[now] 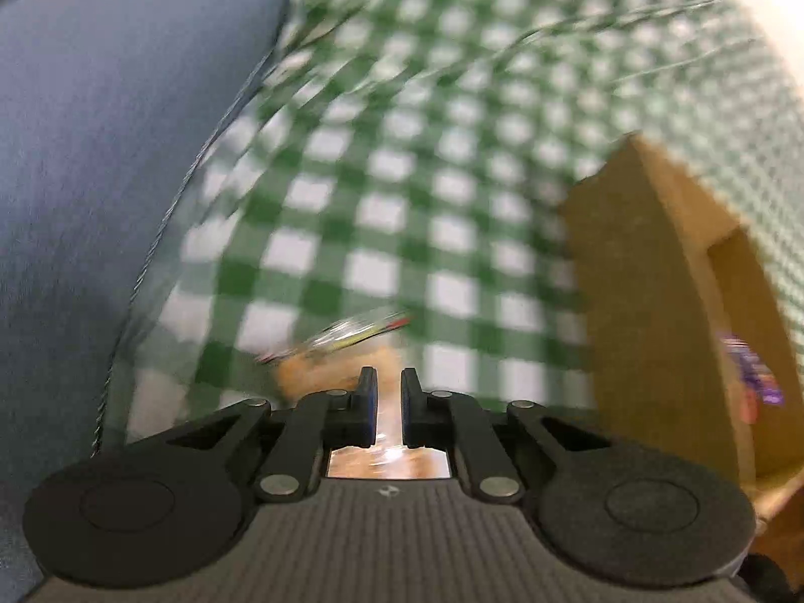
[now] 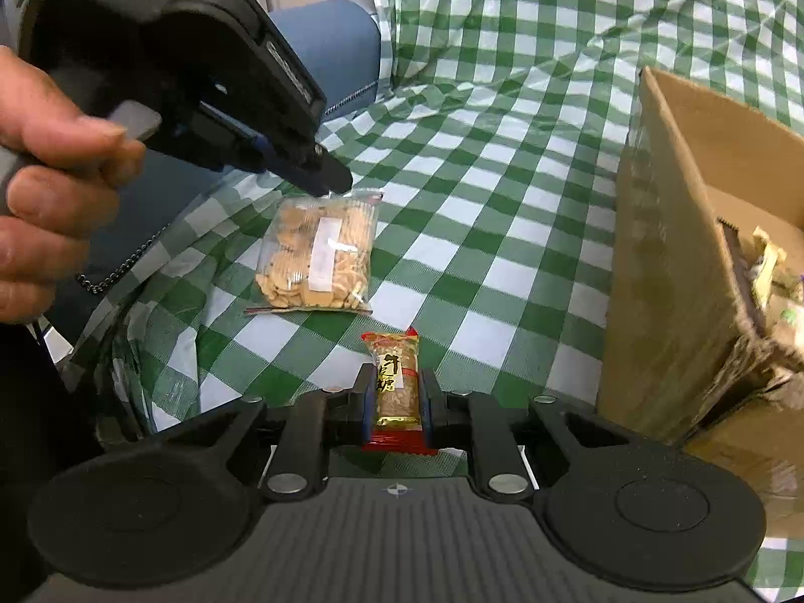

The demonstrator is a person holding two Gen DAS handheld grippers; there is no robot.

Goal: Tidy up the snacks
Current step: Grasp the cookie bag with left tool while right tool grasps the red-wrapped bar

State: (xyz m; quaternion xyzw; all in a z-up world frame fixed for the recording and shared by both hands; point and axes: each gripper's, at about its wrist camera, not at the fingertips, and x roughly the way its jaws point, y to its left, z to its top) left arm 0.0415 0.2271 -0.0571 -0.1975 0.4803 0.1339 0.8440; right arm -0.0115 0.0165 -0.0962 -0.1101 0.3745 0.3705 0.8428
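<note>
Right tool [image 2: 397, 397]: jaws nearly closed, pads pressing both long sides of a small wrapped candy bar [image 2: 396, 382], red ends, gold middle with dark characters. Bar is held, pointing away from the camera.

Left tool [image 2: 331, 176], seen from the right wrist view: gripped by the person's hand [image 2: 45, 171], tips pinched on the top seal of a clear bag of small crackers [image 2: 316, 256]. Bag hangs from the tips, its lower edge at or just above the green-and-white checked cloth [image 2: 502, 161]; contact there cannot be settled. In the left wrist view the left tool [image 1: 388, 392] shows a narrow gap between its fingers with the bag's film and tan contents blurred in and below it; jaws read as all but shut on the seal.

Beyond the bag: a blue cushion or seat [image 2: 336, 45], partly under the cloth edge.

Right of both snacks: an open cardboard box [image 2: 668, 271] standing on the cloth-covered table, with other wrapped snacks visible inside at its near corner.

Step in hand, as judged: both snacks picked up, transfer to the box under way. Next move calls for carrying each tool rightward over the box wall, clearing the raised flap, then releasing inside. Cracker bag is held only by its seal, so it may swing or slip.
</note>
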